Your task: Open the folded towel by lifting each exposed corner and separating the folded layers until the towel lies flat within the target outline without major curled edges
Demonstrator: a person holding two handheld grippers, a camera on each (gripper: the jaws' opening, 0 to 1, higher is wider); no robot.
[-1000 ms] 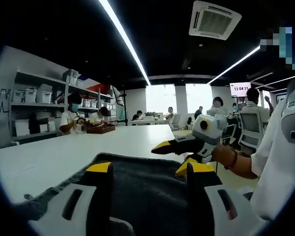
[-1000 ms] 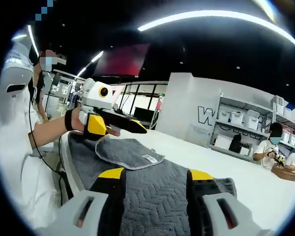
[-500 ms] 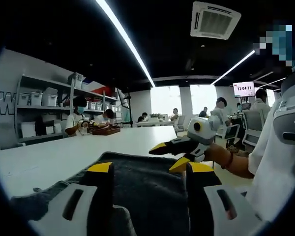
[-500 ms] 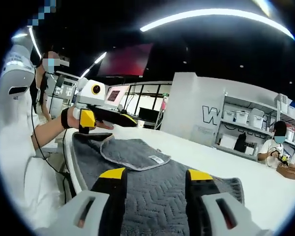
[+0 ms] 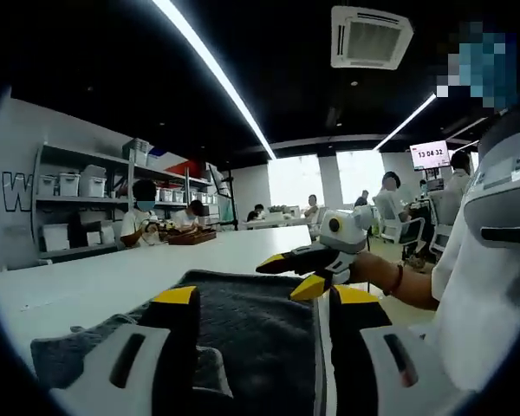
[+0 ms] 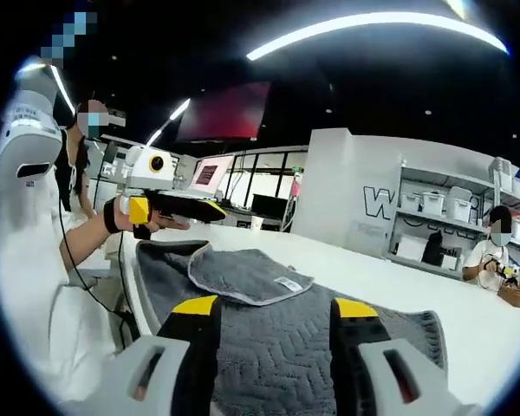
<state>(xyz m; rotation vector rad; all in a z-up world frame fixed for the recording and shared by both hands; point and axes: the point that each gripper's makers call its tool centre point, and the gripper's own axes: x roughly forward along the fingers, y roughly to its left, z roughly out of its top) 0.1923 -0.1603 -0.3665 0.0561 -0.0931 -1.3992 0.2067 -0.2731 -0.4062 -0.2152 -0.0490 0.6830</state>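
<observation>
Grey towel [image 6: 269,295] on white desk [image 6: 468,334], lower centre, one flap folded over | left gripper [image 5: 263,299], right gripper [image 6: 275,309] both released, hovering | unfolding underway | next: pinch flap corner.

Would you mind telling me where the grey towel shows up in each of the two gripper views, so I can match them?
Left gripper view: the grey towel lies on the white table, low centre, running between the left gripper jaws.
Right gripper view: the towel spreads across the lower centre, a folded-over corner with a small label left of centre.
Shared landmark: the wall shelves with white bins.
</observation>
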